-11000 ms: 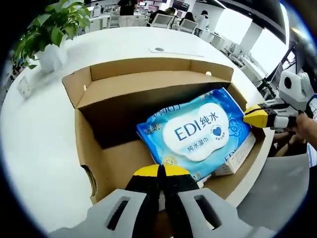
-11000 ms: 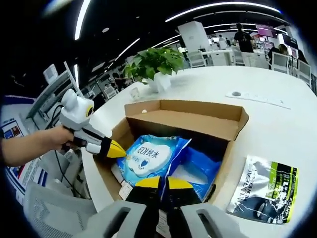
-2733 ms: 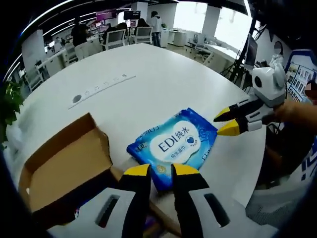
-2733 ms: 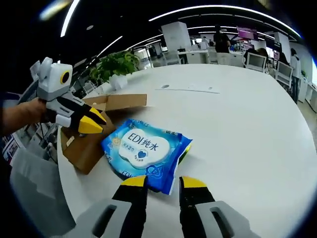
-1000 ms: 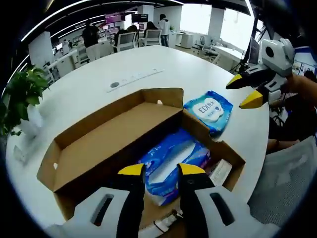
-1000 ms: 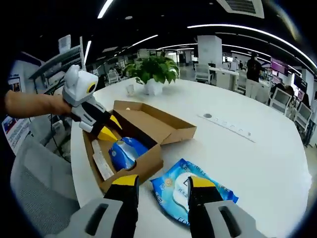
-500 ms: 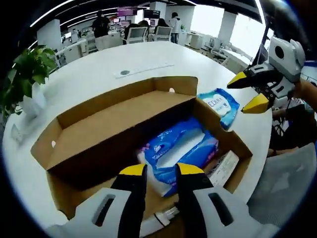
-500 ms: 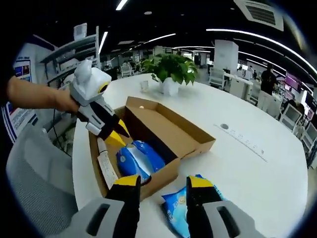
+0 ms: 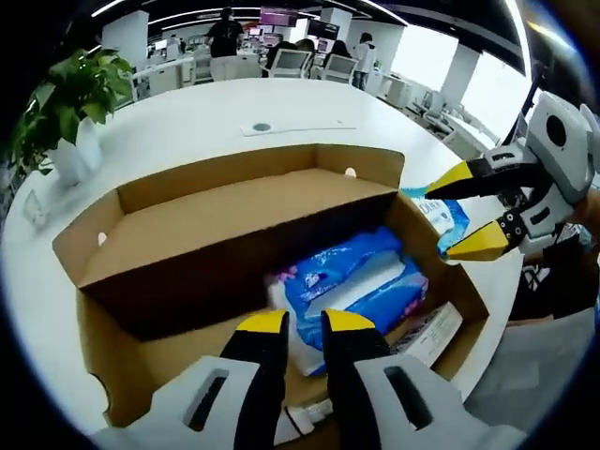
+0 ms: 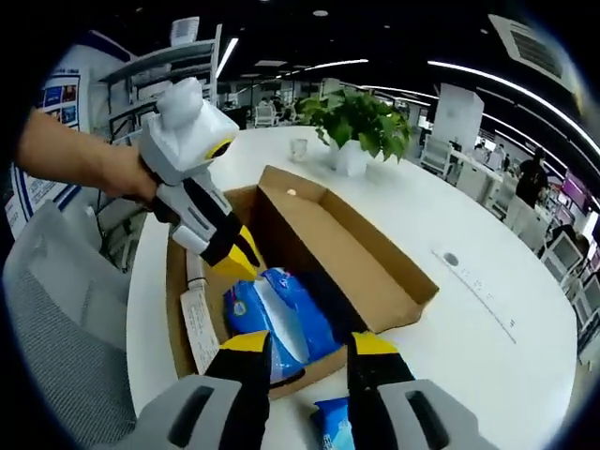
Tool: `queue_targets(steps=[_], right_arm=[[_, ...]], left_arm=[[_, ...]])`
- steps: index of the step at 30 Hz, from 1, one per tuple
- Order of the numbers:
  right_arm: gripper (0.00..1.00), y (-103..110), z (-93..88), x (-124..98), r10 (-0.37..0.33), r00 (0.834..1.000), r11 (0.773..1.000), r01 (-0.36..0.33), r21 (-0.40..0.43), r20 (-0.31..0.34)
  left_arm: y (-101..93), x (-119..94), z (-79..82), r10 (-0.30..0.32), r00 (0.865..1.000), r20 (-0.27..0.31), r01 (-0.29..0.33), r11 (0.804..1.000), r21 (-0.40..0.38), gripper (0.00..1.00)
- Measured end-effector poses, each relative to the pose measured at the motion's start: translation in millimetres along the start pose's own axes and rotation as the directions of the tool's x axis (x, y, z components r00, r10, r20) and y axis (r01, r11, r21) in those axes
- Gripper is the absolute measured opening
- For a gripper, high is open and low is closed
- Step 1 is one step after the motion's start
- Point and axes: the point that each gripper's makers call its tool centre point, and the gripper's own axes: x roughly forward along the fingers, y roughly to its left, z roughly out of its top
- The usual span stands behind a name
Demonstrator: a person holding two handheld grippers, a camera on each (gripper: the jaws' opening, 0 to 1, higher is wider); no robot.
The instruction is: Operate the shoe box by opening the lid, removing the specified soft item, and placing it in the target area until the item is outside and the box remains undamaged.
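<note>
I had both grippers back over the shoe box (image 9: 234, 244), its lid (image 9: 225, 220) folded open and standing on the far side from my left gripper (image 9: 302, 323). The EDI wipes pack (image 9: 441, 214) lay outside on the white table (image 9: 178, 122), just past the box's right wall and near my right gripper (image 9: 480, 214); in the right gripper view a corner of it sat right below my jaws (image 10: 339, 419). So I judged the removal done for that pack, with a second blue soft pack (image 9: 352, 286) left in the box directly ahead of my left jaws.

My left jaws stood slightly parted and held nothing. My right jaws were spread wide and empty, hovering over the box's right end.

If the blue pack was next, I reckoned the clean way was to drop the left jaws straight onto its raised white middle, pinch loose wrapper only, and lift vertically, keeping clear of the cardboard walls and the paper slip (image 9: 433, 330) beside it. I would keep the right gripper off the rim so nothing creased.
</note>
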Motion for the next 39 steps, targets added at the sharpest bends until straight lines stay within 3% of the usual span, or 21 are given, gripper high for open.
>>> queue_targets(steps=[5,9,18,28,32,39], right_arm=[[0.25,-1,-2.9,13,-0.014,0.999,0.999,0.012,-0.049,-0.037],[0.25,2,-2.9,21,-0.006,0.999,0.998,0.003,-0.067,-0.052],[0.25,-2,-3.3,32,-0.013,0.997,0.995,0.005,-0.103,-0.078],[0.19,0,-1.6,42,-0.002,0.996,0.992,-0.010,-0.128,-0.091],[0.17,2,-2.8,46,0.001,0.995,0.989,-0.016,-0.146,-0.102],[0.04,0,-5.0,51,-0.010,0.993,0.984,-0.011,-0.177,-0.118]], left_arm=[[-0.9,0,-0.9,-0.010,1.000,0.004,0.010,1.000,-0.022,0.10],[-7.0,-2,6.4,-0.029,0.999,0.036,0.030,0.999,-0.035,0.18],[-4.9,7,5.9,0.017,1.000,0.014,-0.018,0.999,0.039,0.20],[-7.0,16,1.6,0.021,1.000,-0.016,-0.020,0.996,0.086,0.21],[-1.6,17,-1.7,0.035,0.999,-0.028,-0.032,0.995,0.089,0.18],[4.4,16,-4.9,0.036,0.999,-0.028,-0.033,0.997,0.077,0.10]])
